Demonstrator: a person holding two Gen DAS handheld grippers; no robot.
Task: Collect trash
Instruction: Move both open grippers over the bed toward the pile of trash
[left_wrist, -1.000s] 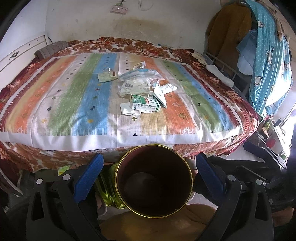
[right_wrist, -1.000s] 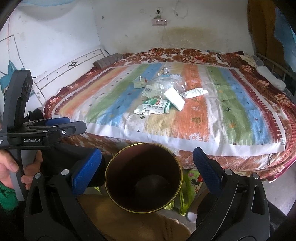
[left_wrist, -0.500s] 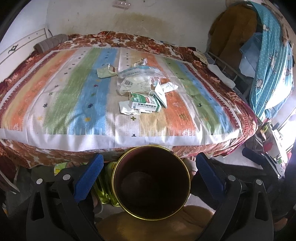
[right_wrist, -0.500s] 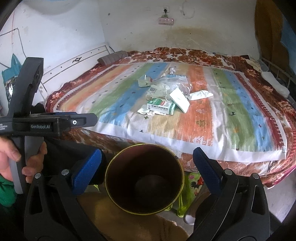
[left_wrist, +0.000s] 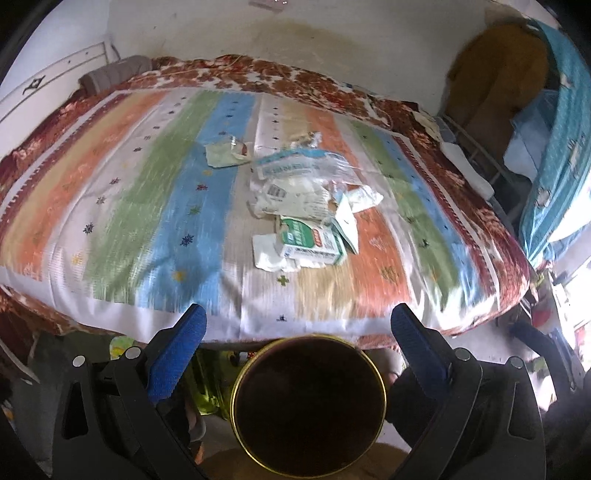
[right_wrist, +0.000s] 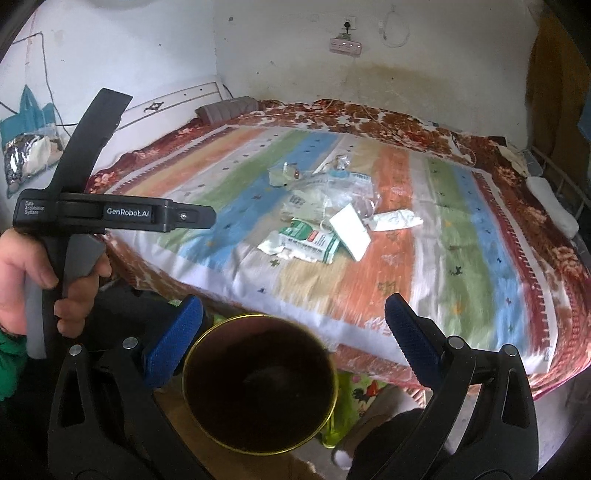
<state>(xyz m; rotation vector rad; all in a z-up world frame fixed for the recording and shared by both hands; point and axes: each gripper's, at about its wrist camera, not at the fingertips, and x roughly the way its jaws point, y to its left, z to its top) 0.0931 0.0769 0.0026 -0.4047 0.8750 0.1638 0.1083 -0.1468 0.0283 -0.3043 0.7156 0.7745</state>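
From the left wrist view, the left claw (left_wrist: 297, 326) hangs with its blue-padded fingers (left_wrist: 177, 350) spread wide apart, gripping nothing. Between and below them sits a dark round bin (left_wrist: 308, 404) with a gold rim, its mouth facing up, just in front of the bed's near edge. On the bed lies a striped blanket (left_wrist: 147, 206), and near its middle the trash pile (left_wrist: 306, 206) is heaped: a green-and-white carton (left_wrist: 314, 242) nearest the edge, crumpled white paper (left_wrist: 271, 253) touching its left side, clear plastic wrappers (left_wrist: 295, 168) behind it, and a pale green scrap (left_wrist: 223, 155) lying apart to the left. A grey rolled cloth (left_wrist: 114, 72) rests at the far left corner of the bed by the headboard. Hanging clothes, brown and blue-dotted (left_wrist: 561, 122), crowd the right side beside a metal rack. Nothing lies on the blanket between the claw and the pile.

From the right wrist view, the right claw (right_wrist: 293, 325) is likewise open wide and empty, its fingers (right_wrist: 410, 332) flanking the same bin (right_wrist: 258, 384), which stands slightly left of centre. The trash pile (right_wrist: 325, 221) sits mid-blanket, with the carton (right_wrist: 314, 240), a white card (right_wrist: 349, 230) tilted against it, and a crumpled white wrapper (right_wrist: 393, 219) to the right. At the left, the person's left hand (right_wrist: 44, 277) grips the handle of the other black tool (right_wrist: 110, 214), held level above the bed's left corner. A power strip (right_wrist: 345, 46) is mounted on the far wall.
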